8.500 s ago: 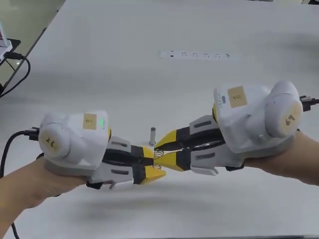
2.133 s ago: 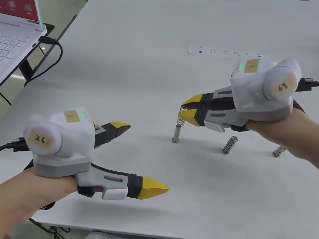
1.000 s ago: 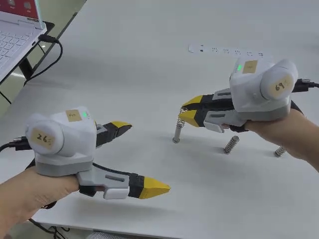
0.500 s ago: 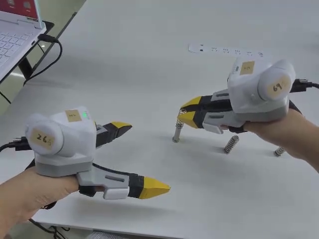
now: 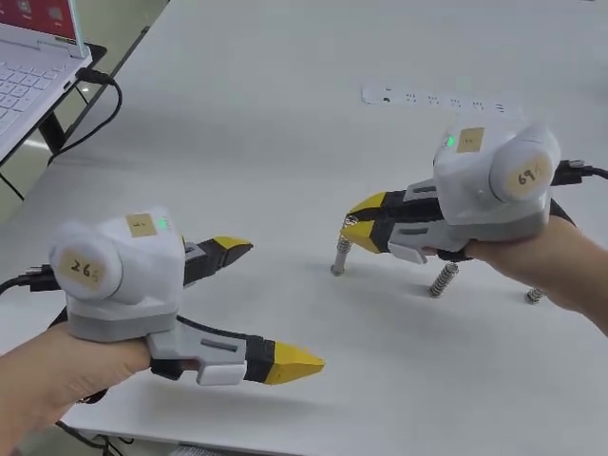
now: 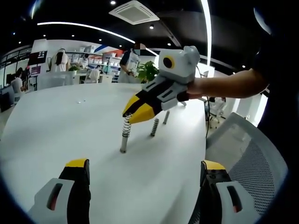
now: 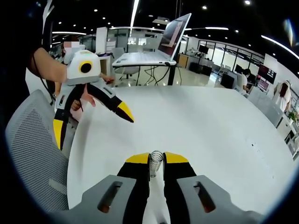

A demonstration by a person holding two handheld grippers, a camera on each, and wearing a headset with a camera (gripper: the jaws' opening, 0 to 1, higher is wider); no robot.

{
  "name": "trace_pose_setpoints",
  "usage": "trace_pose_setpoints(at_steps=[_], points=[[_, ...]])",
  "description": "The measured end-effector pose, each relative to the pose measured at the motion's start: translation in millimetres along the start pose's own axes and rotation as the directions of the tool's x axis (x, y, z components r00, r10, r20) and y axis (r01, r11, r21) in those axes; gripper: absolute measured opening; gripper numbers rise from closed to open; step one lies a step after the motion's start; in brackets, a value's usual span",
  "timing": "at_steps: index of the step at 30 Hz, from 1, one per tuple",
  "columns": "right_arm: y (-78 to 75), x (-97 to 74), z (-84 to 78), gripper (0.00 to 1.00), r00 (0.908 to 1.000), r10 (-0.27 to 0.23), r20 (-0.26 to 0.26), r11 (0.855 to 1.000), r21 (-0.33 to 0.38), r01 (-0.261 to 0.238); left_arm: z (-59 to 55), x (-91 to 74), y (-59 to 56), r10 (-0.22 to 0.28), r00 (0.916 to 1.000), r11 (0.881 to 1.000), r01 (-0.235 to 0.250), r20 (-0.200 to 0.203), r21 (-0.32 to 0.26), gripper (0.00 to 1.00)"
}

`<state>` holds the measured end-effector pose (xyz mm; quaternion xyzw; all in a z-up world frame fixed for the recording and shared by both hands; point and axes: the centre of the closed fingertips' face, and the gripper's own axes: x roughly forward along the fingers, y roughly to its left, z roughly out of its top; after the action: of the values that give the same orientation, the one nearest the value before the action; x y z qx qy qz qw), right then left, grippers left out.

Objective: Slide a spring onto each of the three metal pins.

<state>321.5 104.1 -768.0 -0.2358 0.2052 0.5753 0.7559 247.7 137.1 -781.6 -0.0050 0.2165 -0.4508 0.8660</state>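
1. The right hand [image 5: 537, 261] holds the right gripper [image 5: 353, 226] pointing left with its tips dipped. The jaws are clenched on the top of a spring [image 5: 345, 234].
2. The spring sits over the upper part of an upright pin [image 5: 338, 262], which stands on the table [image 5: 237, 142], in from its near edge.
3. The left hand [image 5: 52, 375] holds the left gripper [image 5: 271, 304] by the near-left corner, pointing right. Its jaws are spread wide and grasp nothing.

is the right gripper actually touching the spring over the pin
Touching. The right gripper view shows the spring squeezed between both yellow tips of the right gripper, with no gap on either side.
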Motion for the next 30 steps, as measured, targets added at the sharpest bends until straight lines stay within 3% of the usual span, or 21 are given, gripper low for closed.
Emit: trace_pose_setpoints(at_steps=[26,30], points=[[8.9,25.6,-33.8,0.08,0.995,0.042,-0.091,0.999,-0.007,-0.042,-0.6,0.5,6.6,0.006,1.0,1.0,-0.006,0.002,-0.004,0.95],[6.8,25.4,-32.5,0.08,0.9965,0.031,-0.077,0.999,-0.004,-0.031,1.2,1.6,6.1,0.006,1.0,1.0,-0.006,0.006,-0.004,0.95]])
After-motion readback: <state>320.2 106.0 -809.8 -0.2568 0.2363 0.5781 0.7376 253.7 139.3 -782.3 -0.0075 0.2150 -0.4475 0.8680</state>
